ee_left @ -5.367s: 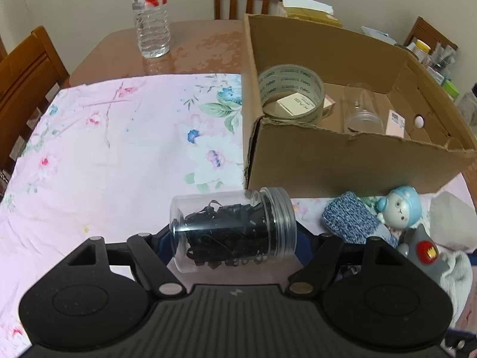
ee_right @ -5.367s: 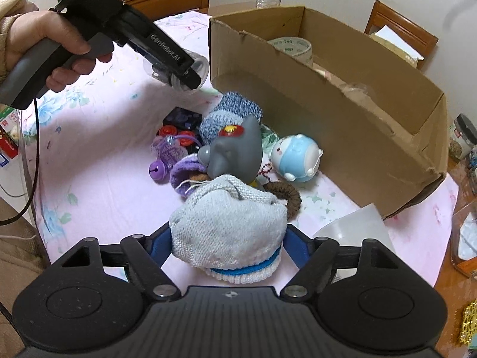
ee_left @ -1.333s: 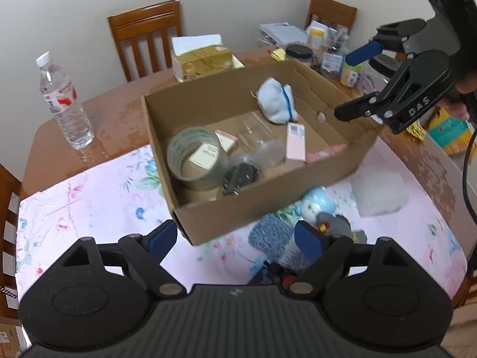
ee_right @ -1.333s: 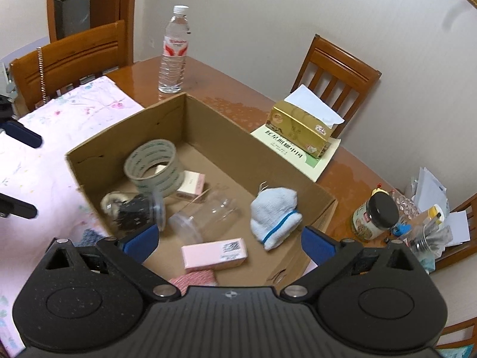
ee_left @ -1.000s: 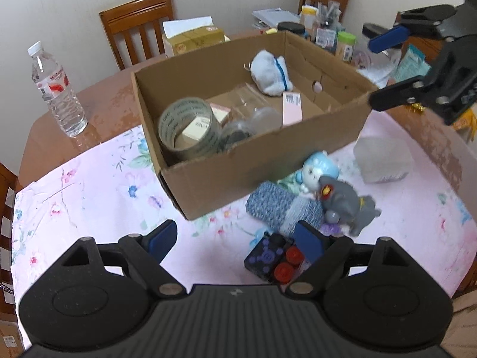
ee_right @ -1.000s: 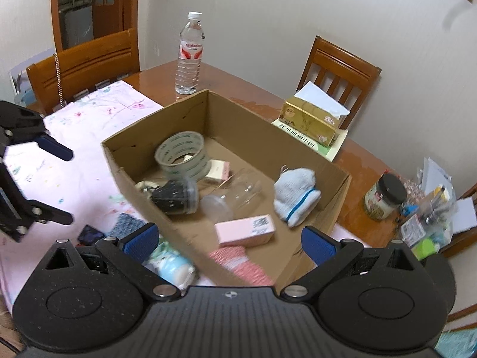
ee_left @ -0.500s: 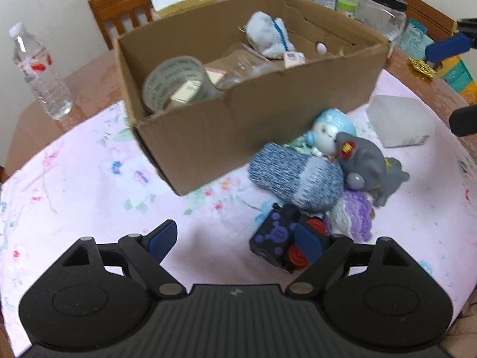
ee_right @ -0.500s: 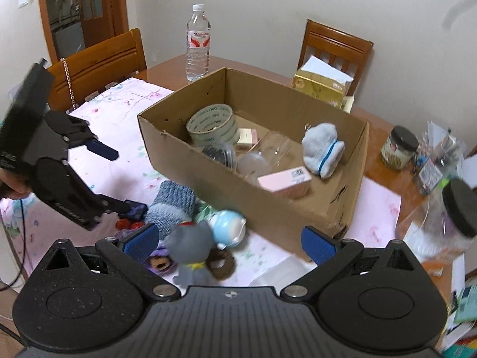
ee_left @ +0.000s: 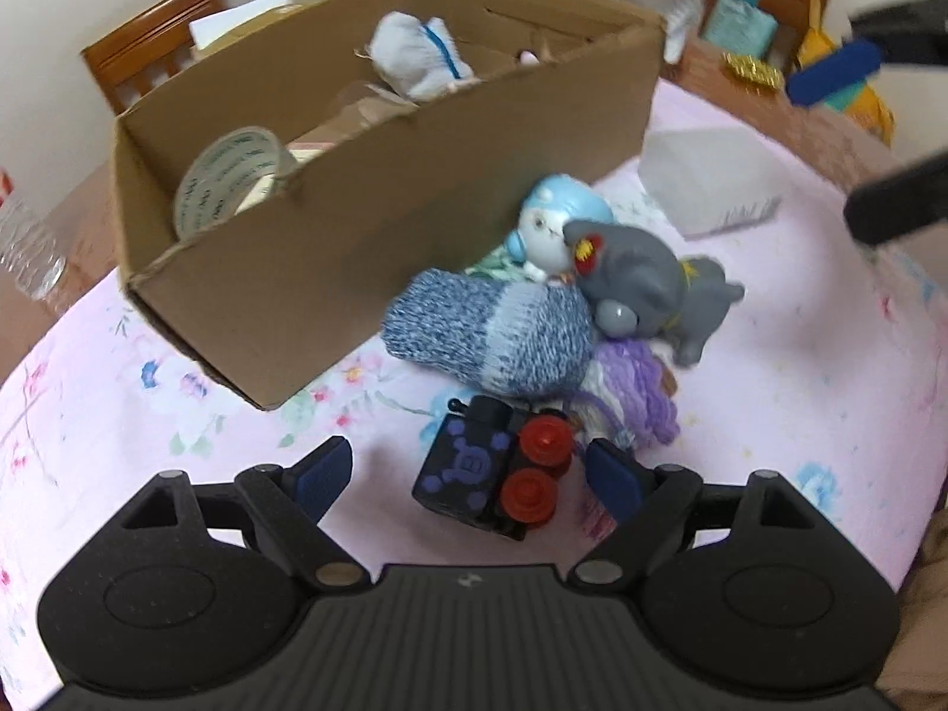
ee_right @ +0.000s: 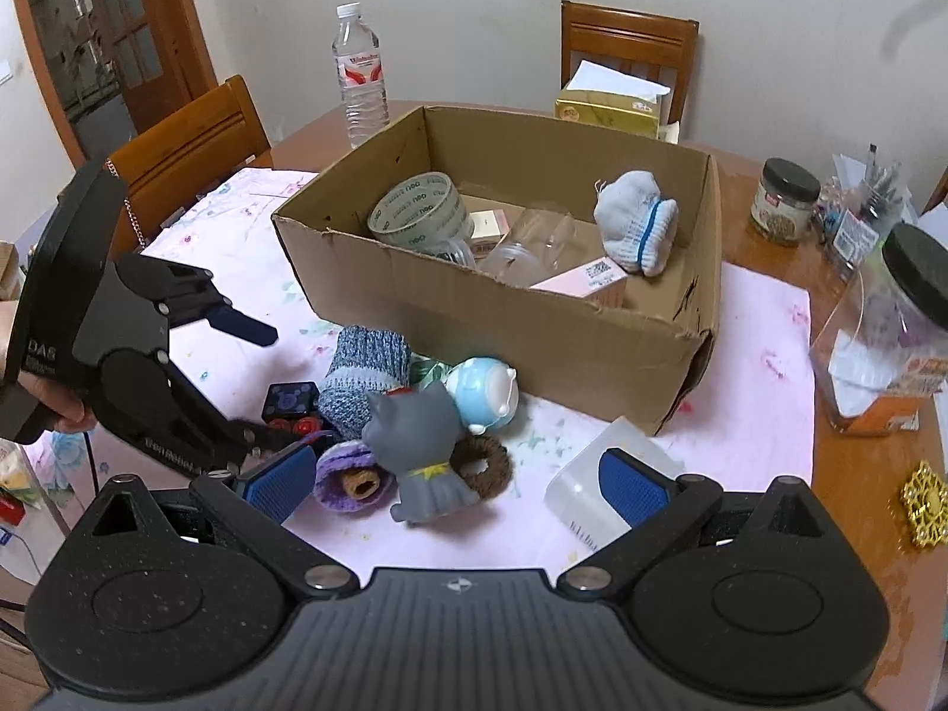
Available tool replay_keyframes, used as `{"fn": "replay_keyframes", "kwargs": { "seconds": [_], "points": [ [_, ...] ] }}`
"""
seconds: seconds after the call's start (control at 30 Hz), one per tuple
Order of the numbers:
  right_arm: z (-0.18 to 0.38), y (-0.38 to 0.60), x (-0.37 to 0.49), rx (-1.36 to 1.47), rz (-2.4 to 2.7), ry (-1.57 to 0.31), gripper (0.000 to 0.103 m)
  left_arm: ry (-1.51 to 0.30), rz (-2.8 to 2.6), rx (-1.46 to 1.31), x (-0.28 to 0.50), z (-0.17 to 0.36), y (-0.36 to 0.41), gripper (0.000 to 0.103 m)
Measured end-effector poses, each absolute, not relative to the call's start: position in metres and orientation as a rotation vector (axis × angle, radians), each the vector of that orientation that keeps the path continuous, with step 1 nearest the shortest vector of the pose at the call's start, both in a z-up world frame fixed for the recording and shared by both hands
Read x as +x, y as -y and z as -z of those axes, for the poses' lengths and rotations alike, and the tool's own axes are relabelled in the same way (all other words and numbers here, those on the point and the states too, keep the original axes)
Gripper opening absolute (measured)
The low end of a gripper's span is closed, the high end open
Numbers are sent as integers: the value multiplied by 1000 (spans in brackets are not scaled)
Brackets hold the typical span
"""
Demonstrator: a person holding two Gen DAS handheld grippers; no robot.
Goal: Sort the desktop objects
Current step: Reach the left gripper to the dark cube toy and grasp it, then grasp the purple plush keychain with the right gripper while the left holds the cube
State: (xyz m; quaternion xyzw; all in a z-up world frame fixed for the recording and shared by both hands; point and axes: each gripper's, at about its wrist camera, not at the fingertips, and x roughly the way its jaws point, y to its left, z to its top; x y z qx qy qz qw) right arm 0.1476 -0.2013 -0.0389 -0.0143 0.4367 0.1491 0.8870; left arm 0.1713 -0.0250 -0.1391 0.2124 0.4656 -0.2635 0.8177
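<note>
Just below the left tool (ee_left: pixel 468 471) — pads apart — sits the black cube (ee_left: pixel 468 465).

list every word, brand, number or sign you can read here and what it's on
"DAS": white letters on the side of the left tool's black body.
"B": purple letter on the black cube between the left tool's open fingers.
Tape roll: green printing repeated round the band, too distorted to read.
Water bottle: red and white label, brand blurred.
Pink box: a code square, too small.
Jar label: unreadable.
</note>
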Motion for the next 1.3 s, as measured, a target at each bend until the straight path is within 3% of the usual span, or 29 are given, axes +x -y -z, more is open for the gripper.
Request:
{"fn": "replay_keyframes", "kwargs": {
  "seconds": [0.1,0.13,0.23,0.4,1.1,1.3],
  "points": [
    [40,202,147,-26,-297,-911,103,-991,569,458,171,143,27,85],
    [40,203,147,-21,-295,-910,103,-991,571,457,171,144,27,82],
    [41,204,146,-13,-287,-914,103,-1008,595,443,173,147,25,60],
    [44,204,144,-14,-288,-928,103,-1000,601,410,168,144,19,52],
    [75,124,154,-199,-469,-992,103,-1038,528,308,114,141,-28,45],
    [76,105,153,-219,-506,-991,103,-1016,494,290,116,141,-32,56]
  ]
}}
